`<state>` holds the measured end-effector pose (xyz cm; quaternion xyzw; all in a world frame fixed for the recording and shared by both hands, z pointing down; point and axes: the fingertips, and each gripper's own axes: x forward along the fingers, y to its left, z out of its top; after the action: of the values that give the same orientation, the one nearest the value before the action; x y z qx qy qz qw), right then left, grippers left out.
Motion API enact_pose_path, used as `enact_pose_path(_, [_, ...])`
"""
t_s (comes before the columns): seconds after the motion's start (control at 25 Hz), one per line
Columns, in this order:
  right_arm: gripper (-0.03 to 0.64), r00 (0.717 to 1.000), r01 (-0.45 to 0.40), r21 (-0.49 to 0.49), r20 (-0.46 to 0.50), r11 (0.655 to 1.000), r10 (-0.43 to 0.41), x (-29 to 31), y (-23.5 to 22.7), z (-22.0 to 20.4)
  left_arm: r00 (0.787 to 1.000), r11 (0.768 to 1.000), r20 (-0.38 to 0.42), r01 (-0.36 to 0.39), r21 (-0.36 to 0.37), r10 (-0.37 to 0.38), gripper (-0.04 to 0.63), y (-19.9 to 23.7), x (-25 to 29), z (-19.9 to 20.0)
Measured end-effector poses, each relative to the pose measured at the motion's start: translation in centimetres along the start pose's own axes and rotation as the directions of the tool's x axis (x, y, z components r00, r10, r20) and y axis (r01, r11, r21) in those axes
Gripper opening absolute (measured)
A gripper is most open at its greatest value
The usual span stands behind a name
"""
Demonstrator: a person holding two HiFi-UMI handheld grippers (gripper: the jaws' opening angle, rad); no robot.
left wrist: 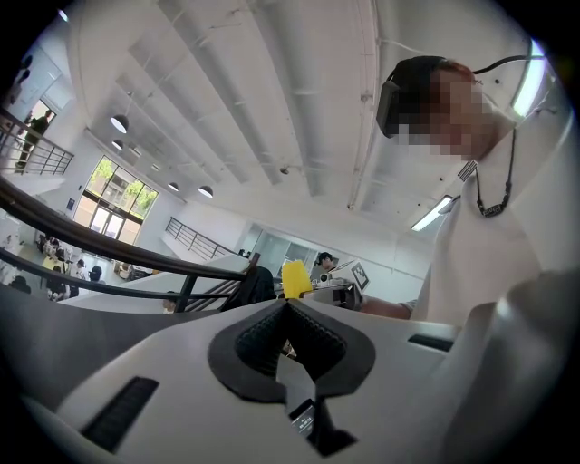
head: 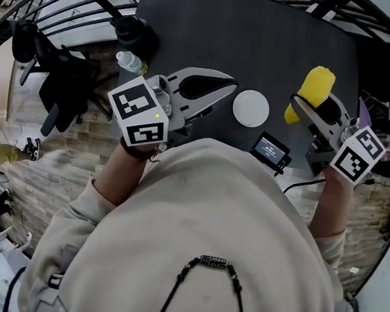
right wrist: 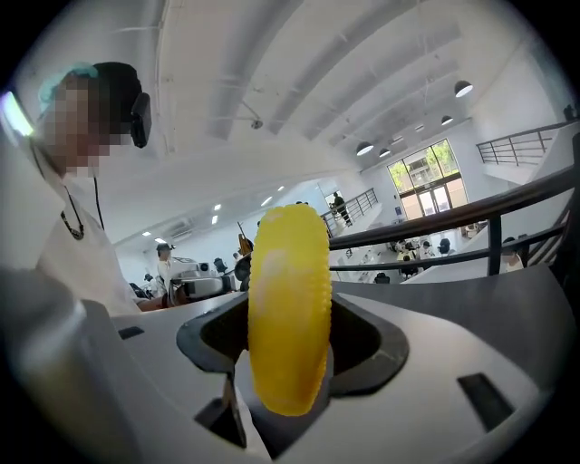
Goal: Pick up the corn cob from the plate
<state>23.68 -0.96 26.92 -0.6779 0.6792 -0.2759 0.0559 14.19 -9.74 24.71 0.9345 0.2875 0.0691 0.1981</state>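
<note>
While clamped mid-length in the right gripper (head: pixel 308 105), the yellow ridged corn cob (head: pixel 314 88) hangs right of the round white plate (head: pixel 250 108); likely light, stiff, slippery. Opposite, the left gripper (head: pixel 230 86): jaws together, empty.

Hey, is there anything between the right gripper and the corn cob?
Nothing visible is in the way. The right gripper has its jaws clamped on the corn cob, which is held off to one side of the white plate, not on it.

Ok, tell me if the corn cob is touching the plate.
Apart: head view shows bare table between the plate and the corn cob in the right gripper.
</note>
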Motion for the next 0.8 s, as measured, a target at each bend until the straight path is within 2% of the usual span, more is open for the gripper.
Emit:
enact_pose_path(0.52, [0.259, 0.988, -0.144, -0.084, 0.042, 0.986, 0.148, 0.1, 3.9, 0.9, 1.000, 1.000, 0.011, -0.016, -0.008, 0.016, 0.002, 0.1, 0.1, 0.3])
enact_pose_path(0.8, [0.259, 0.988, -0.147, -0.077, 0.037, 0.986, 0.150, 0.5, 3.5, 0.5, 1.000, 1.000, 0.007, -0.018, -0.016, 0.018, 0.002, 0.4, 0.5, 0.1])
